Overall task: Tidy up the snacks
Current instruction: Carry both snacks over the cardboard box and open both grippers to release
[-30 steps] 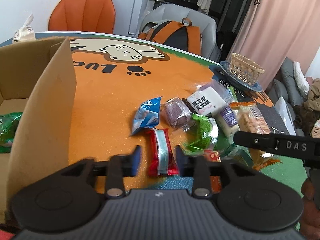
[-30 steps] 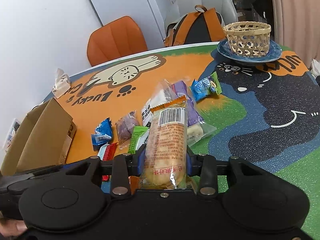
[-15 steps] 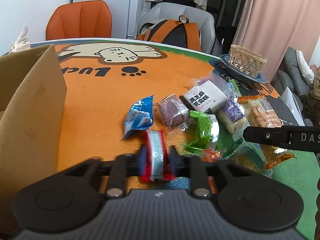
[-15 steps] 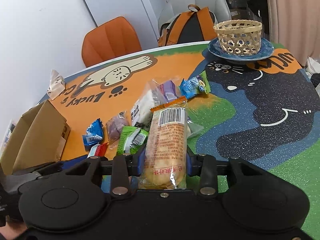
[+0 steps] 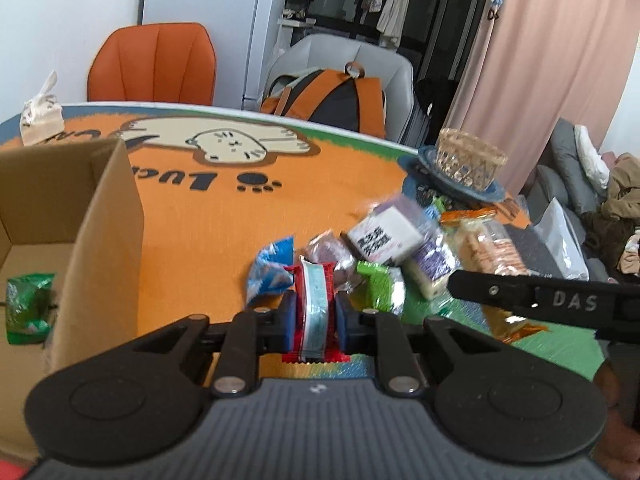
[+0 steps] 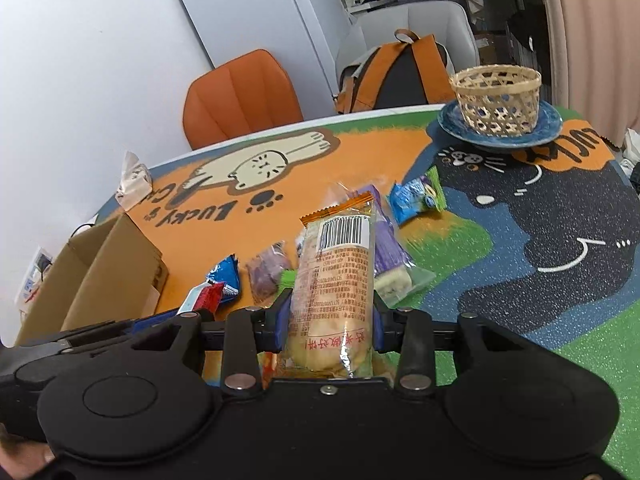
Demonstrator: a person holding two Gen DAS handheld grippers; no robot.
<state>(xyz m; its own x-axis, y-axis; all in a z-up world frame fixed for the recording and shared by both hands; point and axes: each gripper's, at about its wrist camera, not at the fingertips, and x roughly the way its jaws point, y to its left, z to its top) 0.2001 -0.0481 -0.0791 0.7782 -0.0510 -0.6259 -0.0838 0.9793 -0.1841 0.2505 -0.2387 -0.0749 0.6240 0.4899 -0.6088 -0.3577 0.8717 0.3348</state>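
Between the pads of our left claw [image 5: 312, 312] sits a red packet [image 5: 314, 300], pinched tight across its middle with its white stripe facing us and both ends sticking out past the pads. Our right claw [image 6: 329, 316] is clamped on a long clear bun pack [image 6: 334, 276], barcode end pointing away from us and the printed label turned up.

Just beyond the red packet, the other snacks lie in a loose cluster on the bench [image 5: 192, 232]: a blue packet [image 5: 270, 266], a purple bag [image 5: 326, 246], a green packet [image 5: 376, 284] and a white pack [image 5: 382, 236] with dark lettering. From the right view, another small blue packet [image 6: 416, 198] lies apart from the cluster, farther out on the bench.

At the left stands an open box [image 5: 100, 240], one flap upright, with a green packet [image 5: 26, 306] on its floor. Near the far edge a basket [image 6: 496, 98] sits on a blue plate [image 6: 552, 124]. Behind the bench we see an orange chair [image 5: 154, 66] and a backpack [image 5: 328, 98] on a grey chair. A small white pouch [image 5: 40, 116] rests at the far left rim of the bench.
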